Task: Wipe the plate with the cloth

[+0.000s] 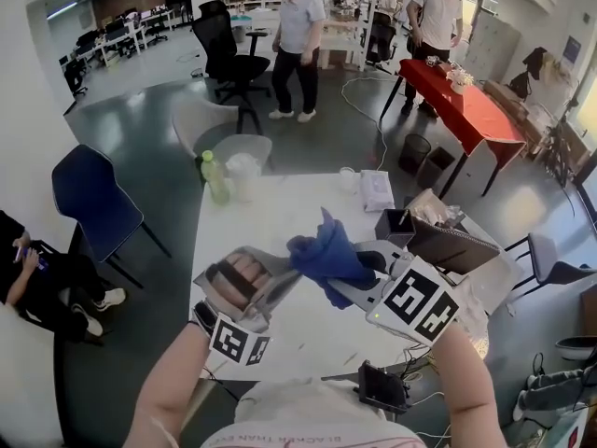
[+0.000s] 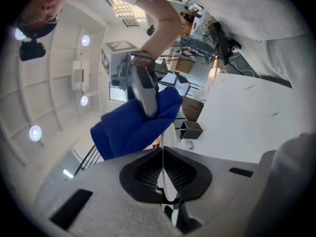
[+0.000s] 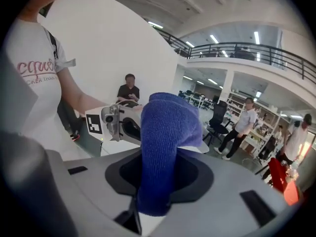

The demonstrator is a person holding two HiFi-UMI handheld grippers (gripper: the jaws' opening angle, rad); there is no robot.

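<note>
My right gripper [image 1: 338, 283] is shut on a blue cloth [image 1: 326, 255], held up above the white table [image 1: 280, 203]. In the right gripper view the cloth [image 3: 165, 152] fills the jaws and folds over forward. My left gripper [image 1: 280, 276] is just left of the cloth, rolled on its side. In the left gripper view its jaws are shut on a thin white rim [image 2: 165, 184], the plate seen edge-on. The cloth [image 2: 136, 125] hangs just beyond, with a grey right finger [image 2: 144, 90] pressed into it. The cloth and the grippers hide most of the plate in the head view.
A green bottle [image 1: 215, 177], a clear container [image 1: 244, 175] and a tissue pack [image 1: 377, 190] stand at the table's far side. Black boxes [image 1: 438, 241] sit at its right and a black device [image 1: 382, 386] at its near edge. A blue chair [image 1: 93, 203] stands to the left.
</note>
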